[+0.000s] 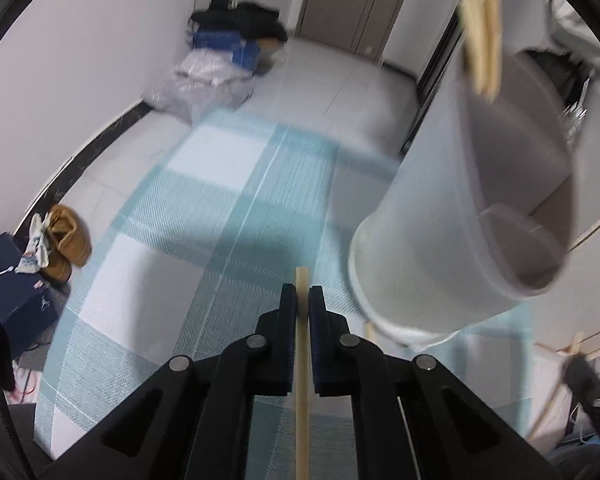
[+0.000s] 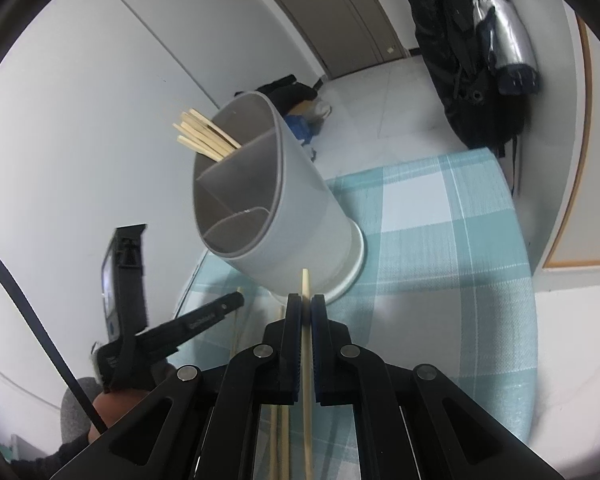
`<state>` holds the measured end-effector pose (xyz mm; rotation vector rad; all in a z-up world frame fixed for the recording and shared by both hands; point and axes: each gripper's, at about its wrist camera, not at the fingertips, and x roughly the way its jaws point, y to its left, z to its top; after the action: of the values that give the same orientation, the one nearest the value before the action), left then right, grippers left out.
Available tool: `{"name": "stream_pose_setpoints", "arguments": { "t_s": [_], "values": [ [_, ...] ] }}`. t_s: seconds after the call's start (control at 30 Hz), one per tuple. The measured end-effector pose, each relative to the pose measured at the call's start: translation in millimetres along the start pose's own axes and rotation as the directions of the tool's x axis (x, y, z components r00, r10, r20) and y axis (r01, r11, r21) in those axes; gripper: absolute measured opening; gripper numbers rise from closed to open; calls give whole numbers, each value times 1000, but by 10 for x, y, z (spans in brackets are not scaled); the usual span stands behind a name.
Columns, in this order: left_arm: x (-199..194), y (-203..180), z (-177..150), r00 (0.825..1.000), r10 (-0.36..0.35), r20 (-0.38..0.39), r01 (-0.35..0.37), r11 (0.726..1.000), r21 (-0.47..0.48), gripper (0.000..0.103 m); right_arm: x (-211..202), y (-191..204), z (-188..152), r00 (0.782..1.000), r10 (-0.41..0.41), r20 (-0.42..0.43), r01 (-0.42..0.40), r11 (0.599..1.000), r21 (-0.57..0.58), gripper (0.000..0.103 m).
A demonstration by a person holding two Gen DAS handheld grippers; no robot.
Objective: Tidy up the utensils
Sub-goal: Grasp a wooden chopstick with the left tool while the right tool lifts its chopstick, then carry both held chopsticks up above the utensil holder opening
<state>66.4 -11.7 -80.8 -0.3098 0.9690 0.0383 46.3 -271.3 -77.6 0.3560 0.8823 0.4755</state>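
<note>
Two grippers, left gripper [image 1: 302, 300] and right gripper [image 2: 306, 308], each clamped one chopstick [image 1: 302, 344]; a mis-aimed tip could nudge the utensil holder [image 2: 268, 200], spilling its bundle.

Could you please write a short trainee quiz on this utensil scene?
1. True or false: the left gripper is shut on a chopstick.
2. Which holder compartment has chopsticks? A) the farthest B) the nearest C) all
3. Fill in: the holder stands on a ___ cloth.

Key: 1 true. 2 A. 3 checked. The right gripper grips a chopstick too.
</note>
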Motion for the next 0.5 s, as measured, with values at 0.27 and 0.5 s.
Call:
{"name": "stream_pose_setpoints", "arguments": {
  "t_s": [0.27, 0.5],
  "values": [
    [-558, 7, 52, 972, -120, 203, 115, 993, 35, 3, -162, 219, -48, 993, -86, 85, 96, 989, -115, 4],
    [-848, 40, 77, 948, -157, 276, 141, 987, 77, 3, -301, 294, -71, 986, -81, 147, 101, 986, -134, 4]
  ]
}}
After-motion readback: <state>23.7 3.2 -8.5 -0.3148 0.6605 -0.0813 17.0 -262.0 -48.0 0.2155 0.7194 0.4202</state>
